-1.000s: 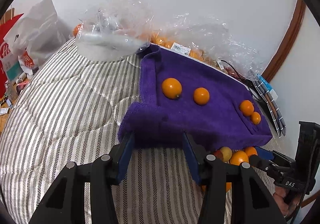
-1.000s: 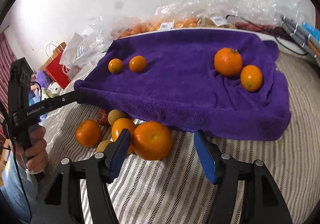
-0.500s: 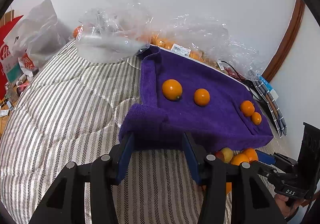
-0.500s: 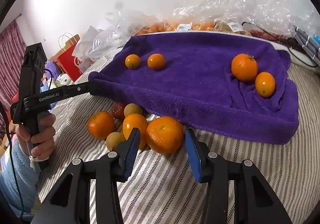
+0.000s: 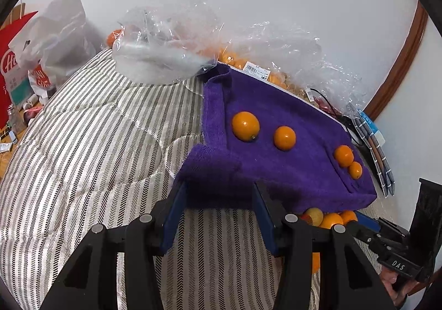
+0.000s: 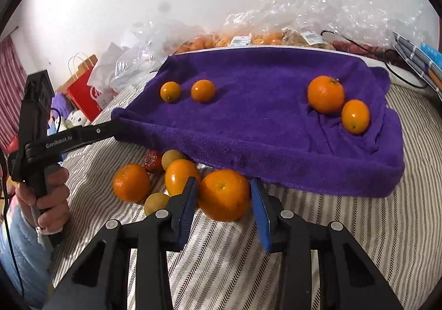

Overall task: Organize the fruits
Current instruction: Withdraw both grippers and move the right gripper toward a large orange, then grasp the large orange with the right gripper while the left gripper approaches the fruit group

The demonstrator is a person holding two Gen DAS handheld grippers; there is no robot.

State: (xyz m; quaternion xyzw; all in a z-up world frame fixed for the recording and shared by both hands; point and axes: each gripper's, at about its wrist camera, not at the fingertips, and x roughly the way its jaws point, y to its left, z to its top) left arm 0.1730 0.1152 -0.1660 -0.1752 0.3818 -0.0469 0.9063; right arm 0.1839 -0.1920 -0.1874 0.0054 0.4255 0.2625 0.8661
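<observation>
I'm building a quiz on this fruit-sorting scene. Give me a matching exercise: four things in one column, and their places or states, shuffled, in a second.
Things:
1. large orange
2. purple towel
3. left gripper
4. red fruit

Places or states:
A. clamped on the towel's corner
B. holds four orange fruits on top
C. between the right gripper's blue pads, which have just been closing
D. in the pile on the striped bedding, by the towel's edge

Pairs: 1-C, 2-B, 3-A, 4-D
</observation>
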